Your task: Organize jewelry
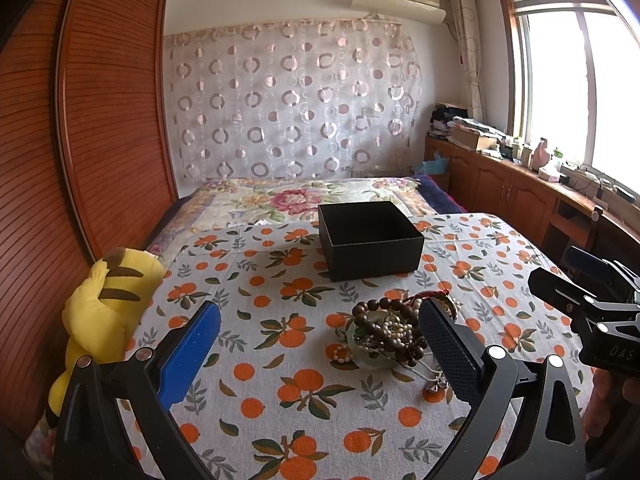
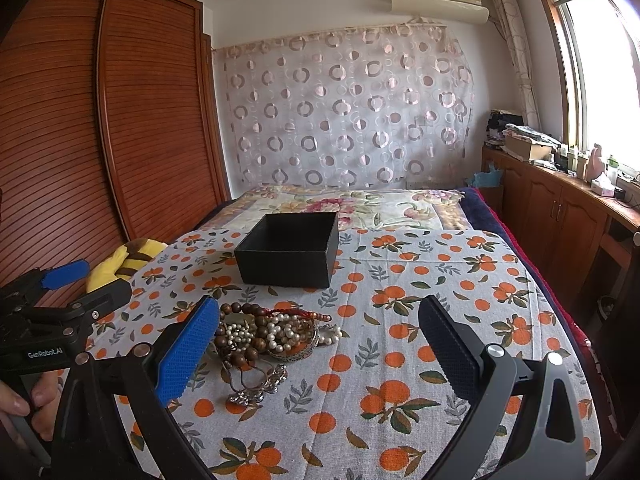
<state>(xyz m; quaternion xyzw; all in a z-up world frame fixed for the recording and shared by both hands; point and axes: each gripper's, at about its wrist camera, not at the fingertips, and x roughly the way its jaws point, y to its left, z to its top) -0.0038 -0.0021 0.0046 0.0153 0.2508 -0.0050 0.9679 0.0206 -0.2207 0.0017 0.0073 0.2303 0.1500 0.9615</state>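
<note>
On the orange-print cloth (image 1: 304,400) spread over the bed, a tangled heap of jewelry (image 1: 394,334) lies on the near side of an open black box (image 1: 370,240), well apart from it. Wooden beads, pearl strands and a red cord make up the heap.

From the left wrist view, a pale green ring-shaped piece shows under the beads, and a yellow striped plush toy (image 1: 106,304) rests at the cloth's edge, far to the left of the box. From the right wrist view, the heap (image 2: 264,340) shows silver pieces on the side away from the box (image 2: 290,248), and a patterned bangle beneath the pearls; only a corner of the plush toy (image 2: 128,258) appears.

Left tongs (image 1: 320,344) are spread wide, holding nothing; the dark right pad overlaps the heap's edge in the picture, though contact cannot be judged. Right tongs (image 2: 318,344) are likewise spread wide and empty, with the blue left pad just beside the heap on the beaded side. Each view catches the other tool at its margin, with fingers (image 2: 40,396) of a hand wrapped around the left tool's handle.
</note>
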